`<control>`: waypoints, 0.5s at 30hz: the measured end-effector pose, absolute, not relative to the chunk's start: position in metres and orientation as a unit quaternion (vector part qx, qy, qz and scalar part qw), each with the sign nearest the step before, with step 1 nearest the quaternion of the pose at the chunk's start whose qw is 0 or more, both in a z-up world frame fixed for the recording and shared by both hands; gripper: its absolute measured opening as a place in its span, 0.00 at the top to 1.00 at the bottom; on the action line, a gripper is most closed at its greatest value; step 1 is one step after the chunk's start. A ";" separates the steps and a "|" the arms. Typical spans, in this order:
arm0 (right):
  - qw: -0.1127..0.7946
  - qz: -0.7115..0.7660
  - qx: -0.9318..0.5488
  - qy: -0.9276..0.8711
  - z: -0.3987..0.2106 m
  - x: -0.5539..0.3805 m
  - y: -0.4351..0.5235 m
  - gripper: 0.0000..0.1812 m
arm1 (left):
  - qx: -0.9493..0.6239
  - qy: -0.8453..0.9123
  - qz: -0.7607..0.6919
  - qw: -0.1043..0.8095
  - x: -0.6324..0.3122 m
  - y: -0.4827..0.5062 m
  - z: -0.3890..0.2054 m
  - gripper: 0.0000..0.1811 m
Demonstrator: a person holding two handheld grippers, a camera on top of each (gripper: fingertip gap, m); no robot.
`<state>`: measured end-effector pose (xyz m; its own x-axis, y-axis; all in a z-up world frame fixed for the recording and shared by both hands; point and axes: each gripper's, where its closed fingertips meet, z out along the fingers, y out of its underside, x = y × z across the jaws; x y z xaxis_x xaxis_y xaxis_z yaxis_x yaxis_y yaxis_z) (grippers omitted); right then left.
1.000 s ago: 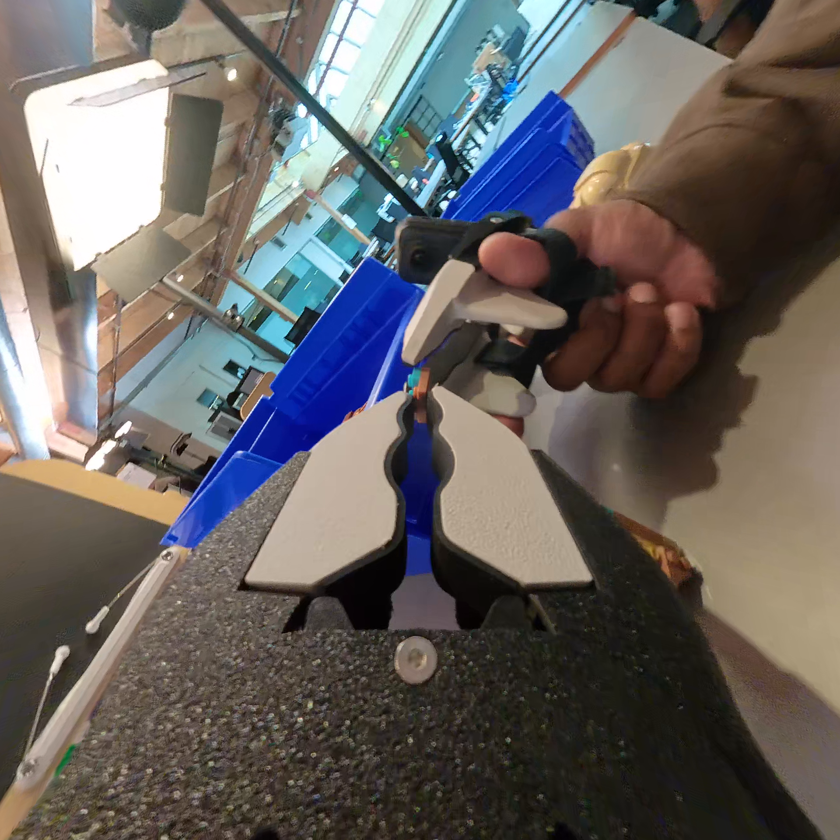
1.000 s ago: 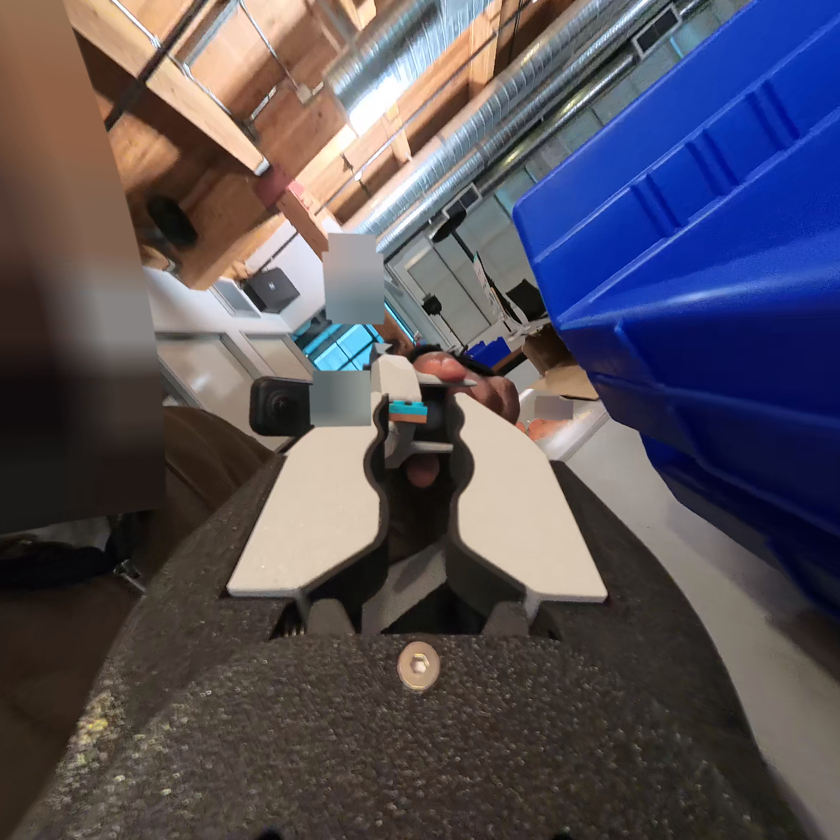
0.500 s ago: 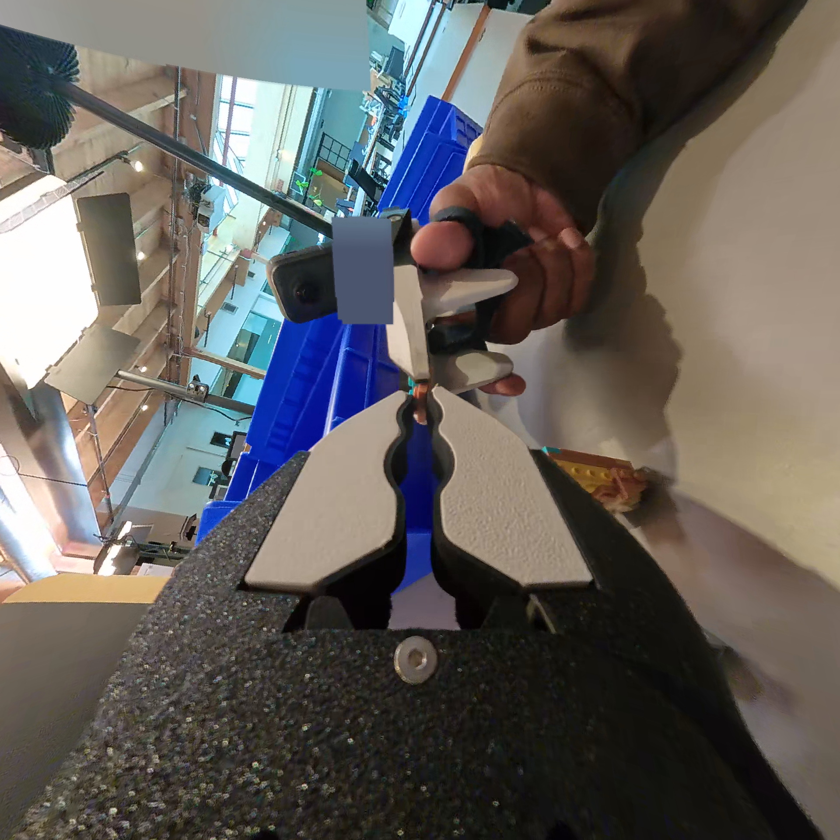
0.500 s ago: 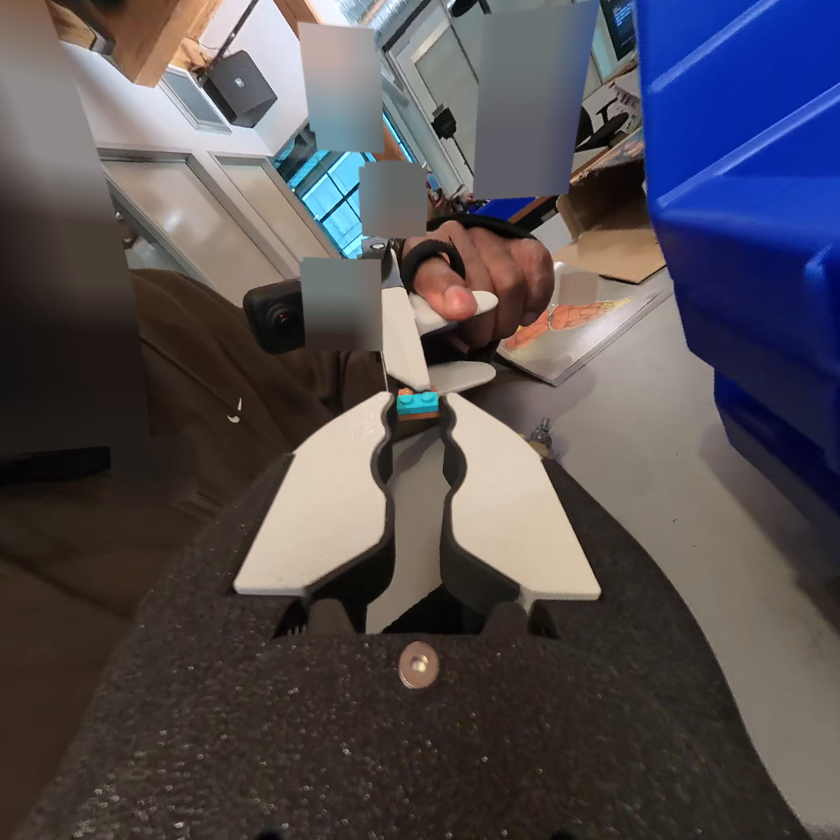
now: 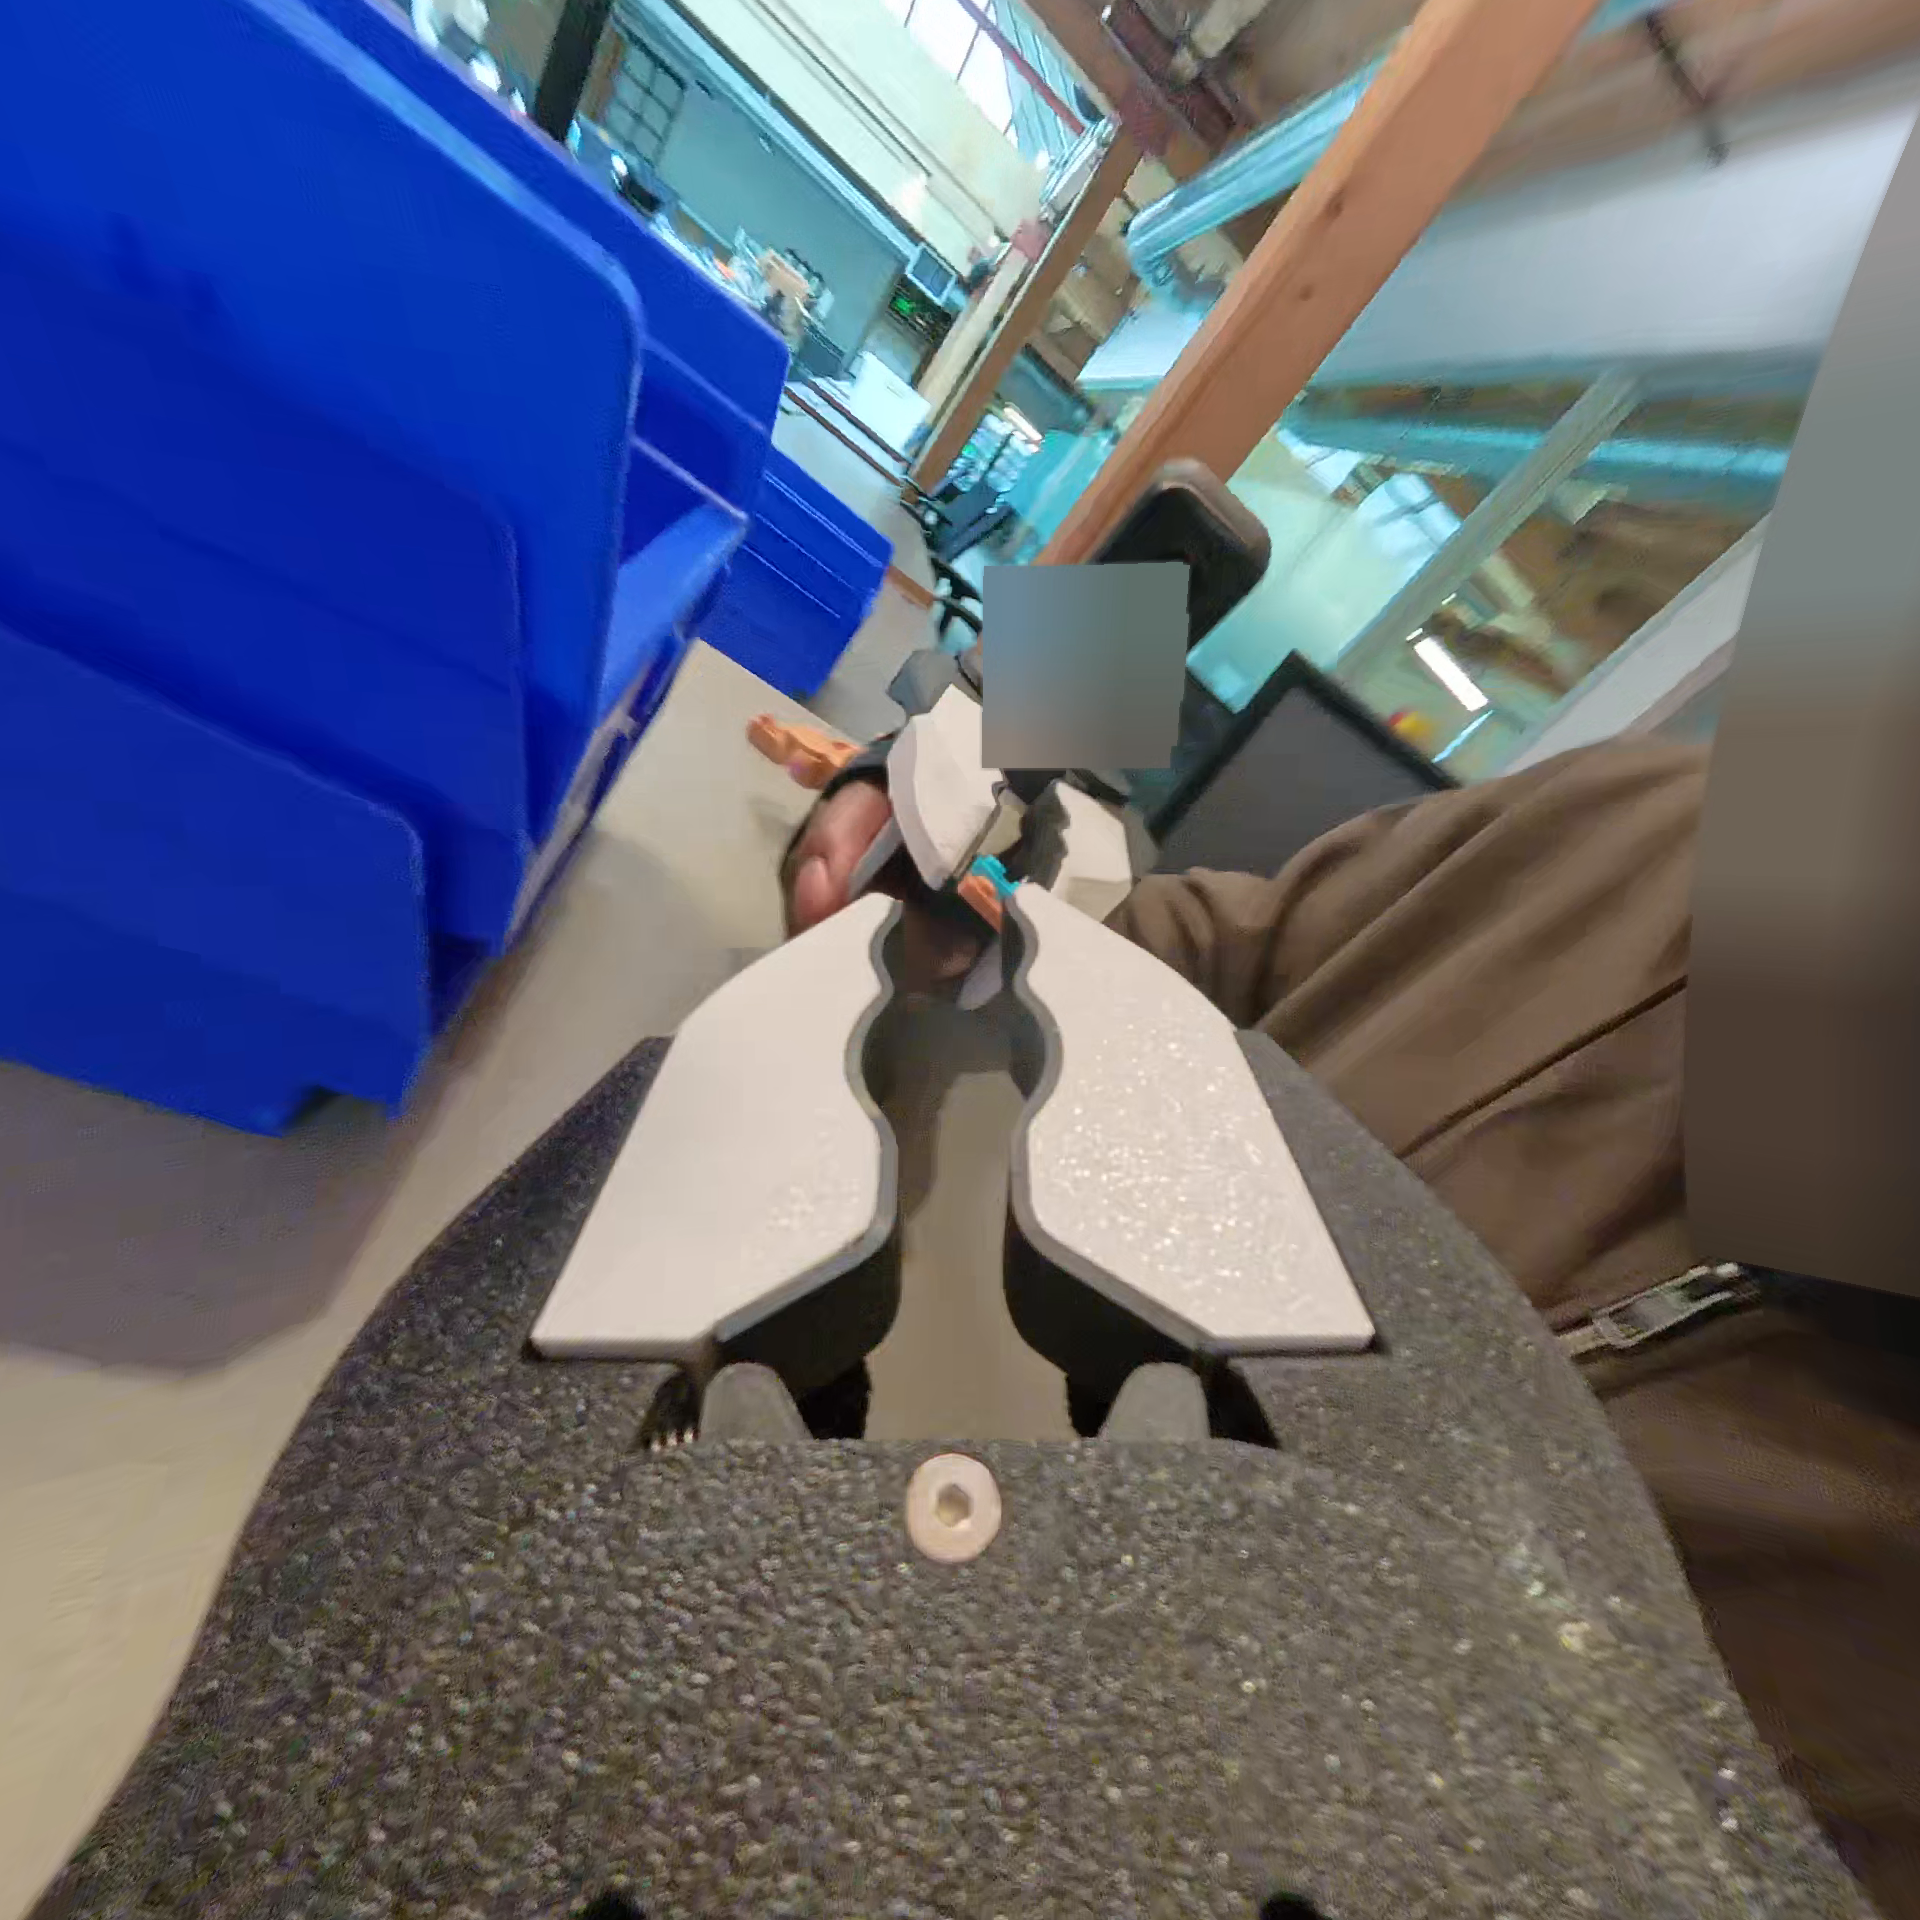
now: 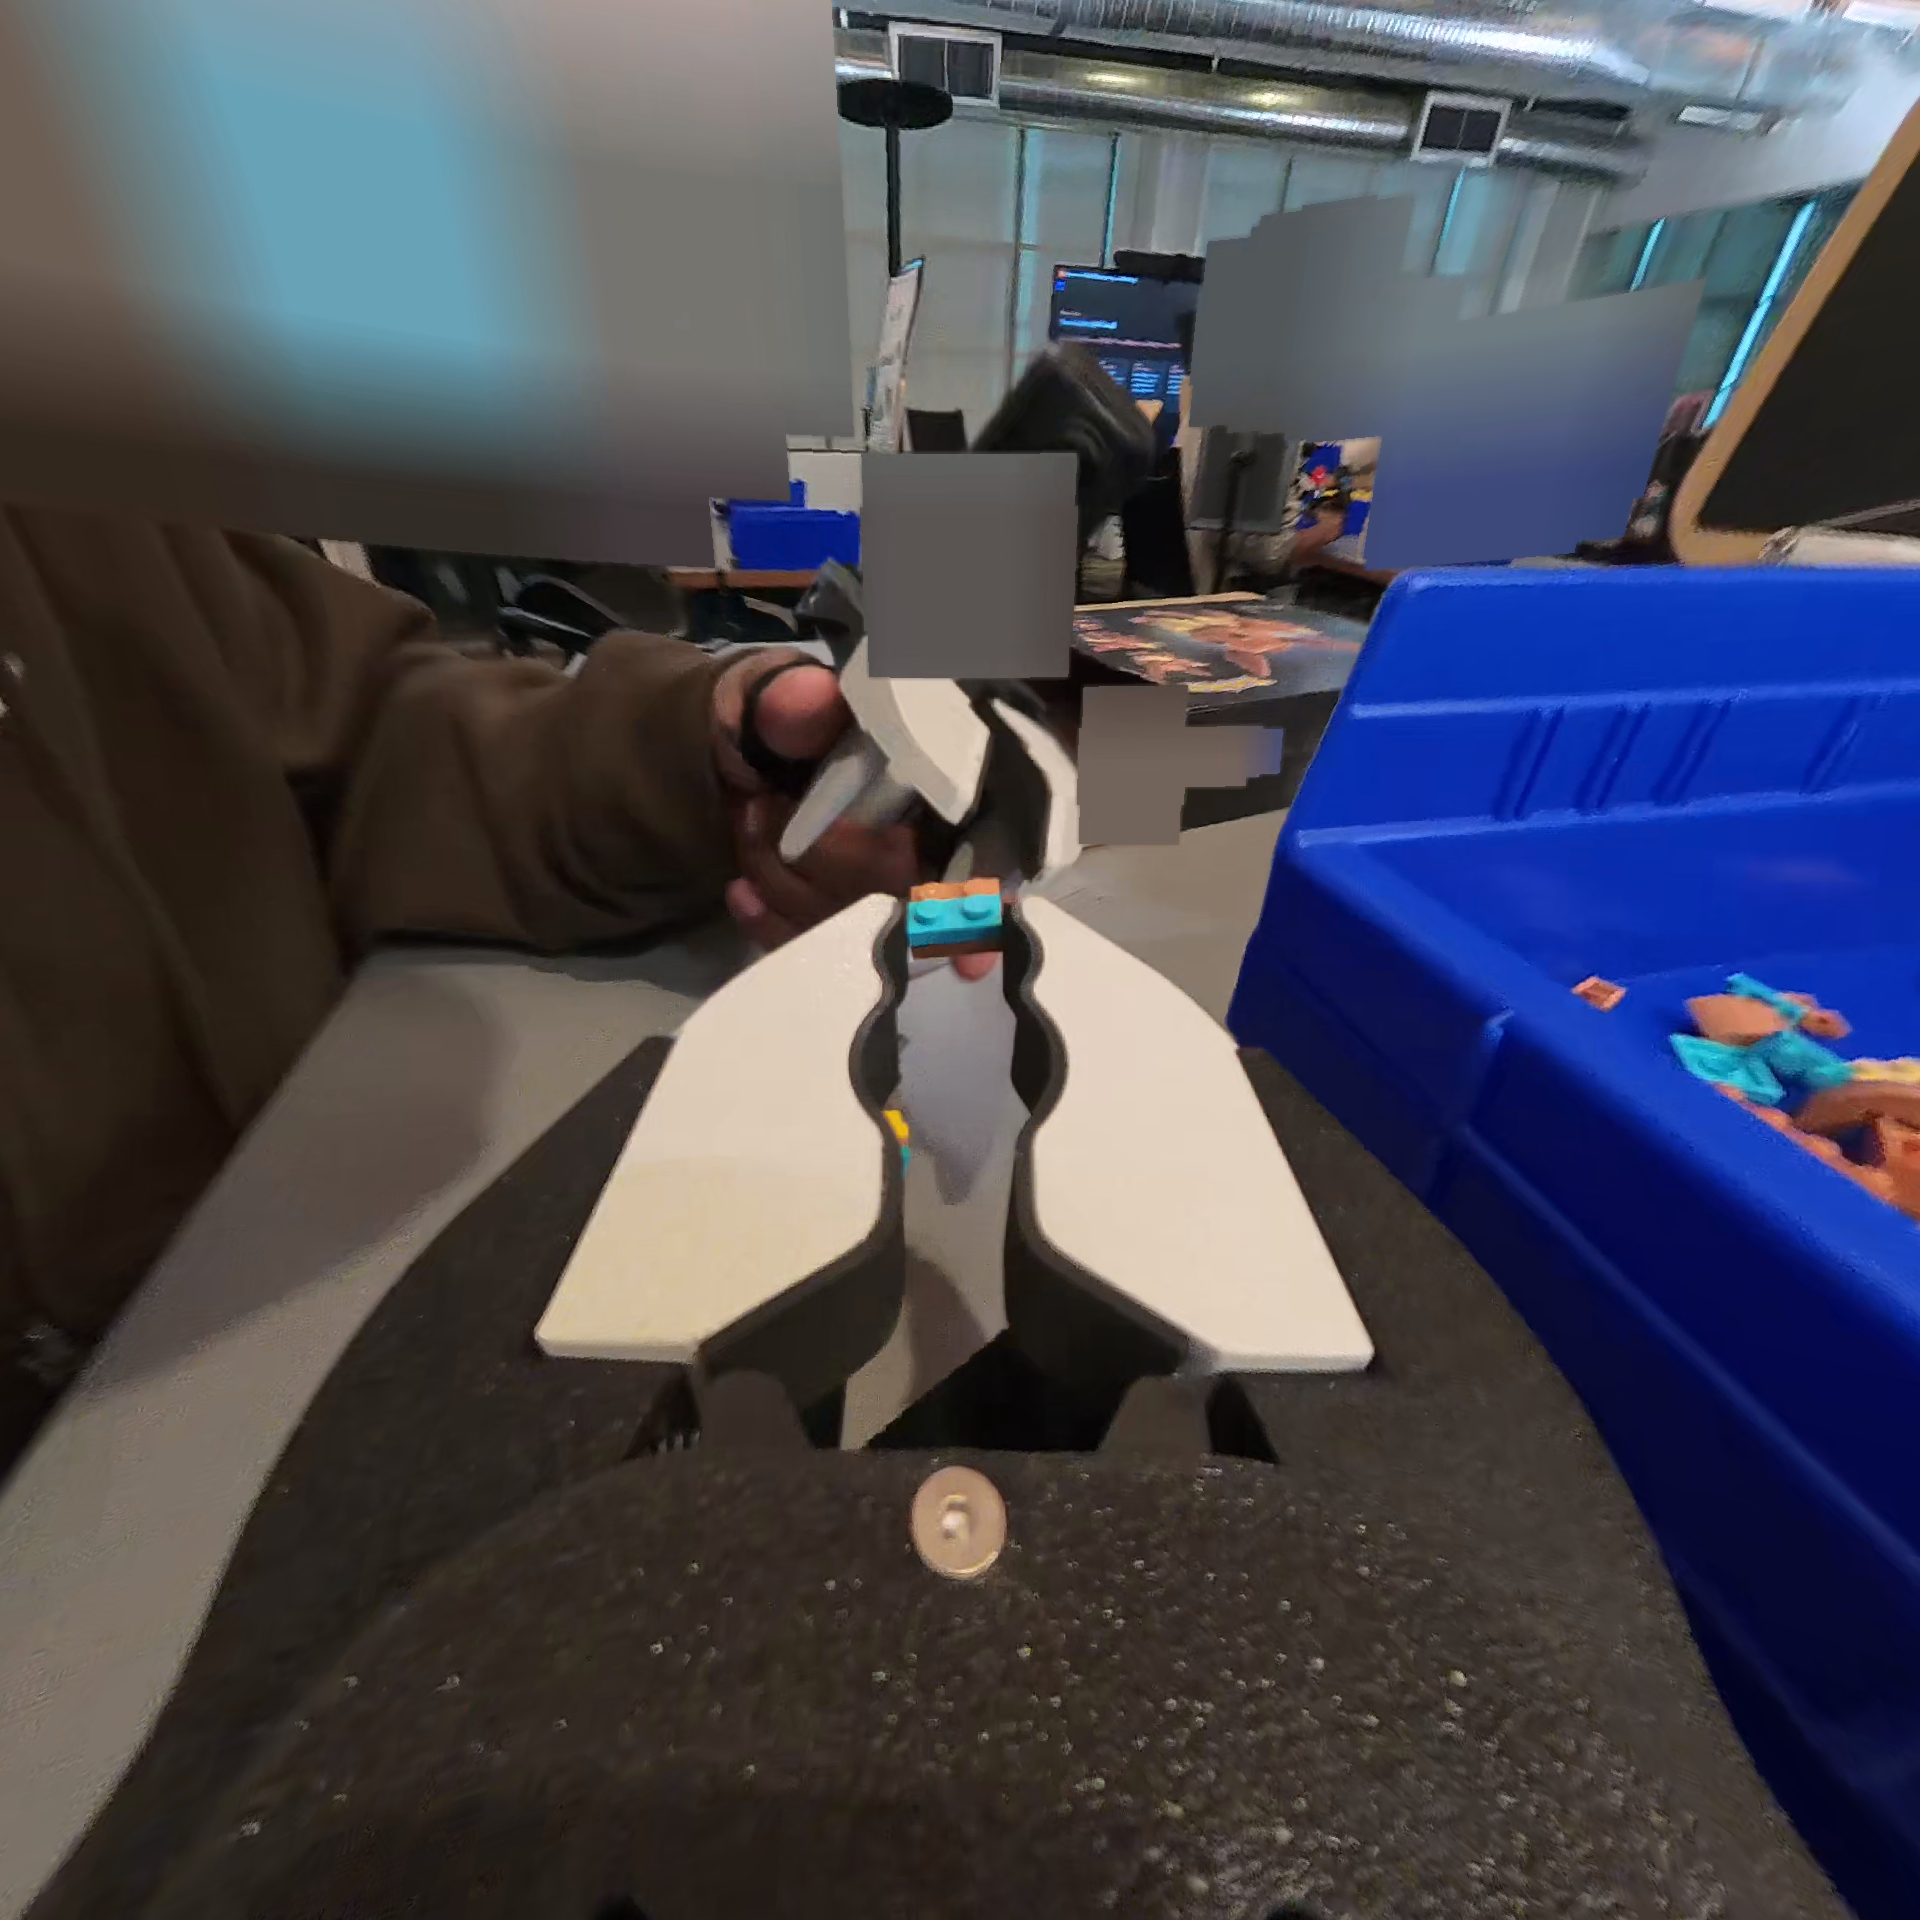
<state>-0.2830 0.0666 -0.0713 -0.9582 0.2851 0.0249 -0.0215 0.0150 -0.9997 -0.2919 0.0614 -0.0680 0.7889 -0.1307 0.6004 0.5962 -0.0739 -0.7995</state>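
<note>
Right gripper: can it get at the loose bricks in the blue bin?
Likely reachable: the blue bin sits open beside the right gripper, nothing between. But its fingers are shut on a teal-brown brick stack, so no grab.

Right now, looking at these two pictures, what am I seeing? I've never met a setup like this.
No robot here: a person holds grey two-finger tongs in each hand, each with a camera looking along its fingers. One picture comes from the left tongs, one from the right tongs. The right tongs grip a small teal and orange toy-brick stack; the left tongs stand open beside it. On the grey table sits a blue plastic bin holding loose bricks.
</note>
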 end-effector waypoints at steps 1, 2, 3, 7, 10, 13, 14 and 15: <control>0.128 0.692 -0.087 -0.705 -0.071 -0.283 0.066 0.91 | -0.674 -0.180 -0.299 0.651 -0.289 0.063 -0.069 0.91; 0.140 0.689 -0.080 -0.707 -0.072 -0.283 0.066 0.91 | -0.672 -0.183 -0.316 0.644 -0.286 0.065 -0.070 0.91; 0.150 0.685 -0.075 -0.709 -0.072 -0.282 0.065 0.91 | -0.672 -0.188 -0.328 0.636 -0.283 0.067 -0.072 0.91; 0.177 0.670 -0.061 -0.719 -0.077 -0.282 0.063 0.91 | -0.665 -0.211 -0.369 0.614 -0.277 0.074 -0.078 0.91; 0.196 0.658 -0.054 -0.725 -0.080 -0.283 0.062 0.91 | -0.645 -0.218 -0.397 0.615 -0.277 0.074 -0.078 0.97; 0.215 0.645 -0.044 -0.731 -0.083 -0.284 0.063 0.91 | -0.645 -0.224 -0.396 0.615 -0.278 0.075 -0.081 0.97; 0.231 0.636 -0.039 -0.736 -0.085 -0.285 0.063 0.90 | -0.647 -0.228 -0.390 0.613 -0.279 0.075 -0.083 0.98; 0.257 0.620 -0.030 -0.740 -0.087 -0.287 0.063 0.90 | -0.653 -0.232 -0.382 0.612 -0.281 0.076 -0.086 0.98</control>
